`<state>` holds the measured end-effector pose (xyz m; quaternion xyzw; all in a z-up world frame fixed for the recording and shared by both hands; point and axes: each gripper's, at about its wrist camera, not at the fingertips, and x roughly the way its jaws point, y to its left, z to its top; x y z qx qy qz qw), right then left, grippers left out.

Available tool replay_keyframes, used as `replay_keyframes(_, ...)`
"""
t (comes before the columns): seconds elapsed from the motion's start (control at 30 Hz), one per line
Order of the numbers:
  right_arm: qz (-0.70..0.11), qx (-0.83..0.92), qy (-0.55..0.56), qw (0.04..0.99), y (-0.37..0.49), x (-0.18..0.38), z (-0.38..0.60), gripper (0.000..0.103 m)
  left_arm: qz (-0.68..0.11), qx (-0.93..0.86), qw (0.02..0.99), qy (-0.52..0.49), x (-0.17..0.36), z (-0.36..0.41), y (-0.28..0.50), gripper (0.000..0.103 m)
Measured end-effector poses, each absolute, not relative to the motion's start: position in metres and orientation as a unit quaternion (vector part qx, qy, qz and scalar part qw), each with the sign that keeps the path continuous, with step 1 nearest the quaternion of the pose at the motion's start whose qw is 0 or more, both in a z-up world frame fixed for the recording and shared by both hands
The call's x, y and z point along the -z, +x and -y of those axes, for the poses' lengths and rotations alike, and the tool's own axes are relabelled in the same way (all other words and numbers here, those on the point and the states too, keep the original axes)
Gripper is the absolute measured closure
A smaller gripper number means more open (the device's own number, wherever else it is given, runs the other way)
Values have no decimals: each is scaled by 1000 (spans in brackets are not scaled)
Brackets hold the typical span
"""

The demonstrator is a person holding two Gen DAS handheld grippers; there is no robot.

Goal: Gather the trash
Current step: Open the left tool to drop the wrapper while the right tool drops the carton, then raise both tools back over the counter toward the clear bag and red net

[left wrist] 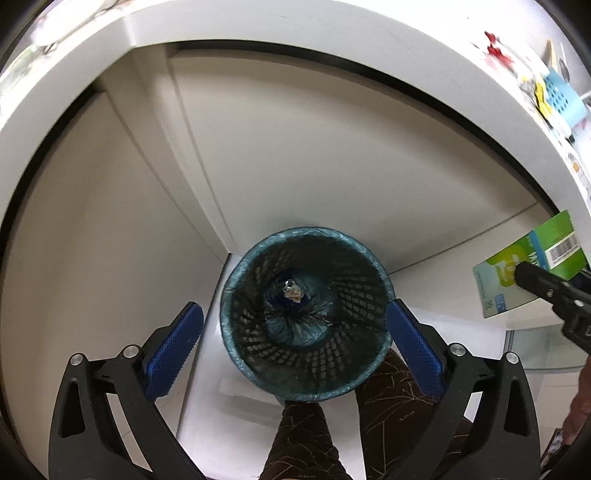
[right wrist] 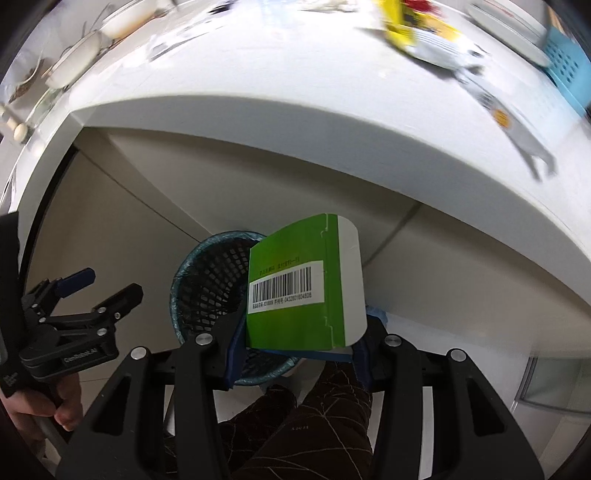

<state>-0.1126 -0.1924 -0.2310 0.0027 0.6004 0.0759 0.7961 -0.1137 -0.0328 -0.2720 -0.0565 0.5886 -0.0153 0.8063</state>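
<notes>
White countertop [right wrist: 332, 122] curves overhead, cluttered with dishes and a blue basket [right wrist: 565, 62]. Beige cabinet panels [left wrist: 314, 155] below, pale floor [left wrist: 207, 369], even light.

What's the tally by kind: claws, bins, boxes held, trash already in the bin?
Claws: 2, left claw open, right claw shut on the box
Waste bins: 1
Green boxes: 1
Crumpled scraps in the bin: 1
Total: 5

The left tool [left wrist: 295, 328] hangs over a mesh waste basket [left wrist: 236, 295] lined with a blue-green bag, its blue pads spread wide with nothing between them. A crumpled scrap [left wrist: 292, 291] lies at the basket's bottom. Right of the tool, the right tool [left wrist: 532, 278] grips a green box [left wrist: 532, 258]. The white desk [left wrist: 258, 26] edge arcs beyond.
</notes>
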Motion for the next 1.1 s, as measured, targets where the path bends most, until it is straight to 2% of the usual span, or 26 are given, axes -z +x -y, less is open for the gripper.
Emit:
replay_keyframes(0.4,-596,-138,-38,790,-105,260,135,59,-588,-33,805,-78,270,-9,-130,6)
replay_keyframes(0.73,-614,-150,-51,773,-100,281,125,57,-592,-46,800,-85,277,-24,-132,6)
replay_keyframes(0.77,-616,-148,-52,772,-100,283,126,56,-591,-46,801,-82,276,-25,-132,6)
replay_keyframes(0.87,-617,-141,-46,773,-102,284,127,43,-593,-48,799,-87,277,-26,-132,6)
replay_keyframes(0.93,-615,-135,-45,775,-101,284,131,30,-590,-49,802,-82,274,-27,-130,6)
replay_keyframes(1.03,-612,-120,-43,781,-94,282,143,16,-591,-57,800,-83,270,-28,-127,6)
replay_keyframes(1.1,-605,-114,-40,787,-96,278,143,12,-589,-55,801,-92,265,-30,-123,6)
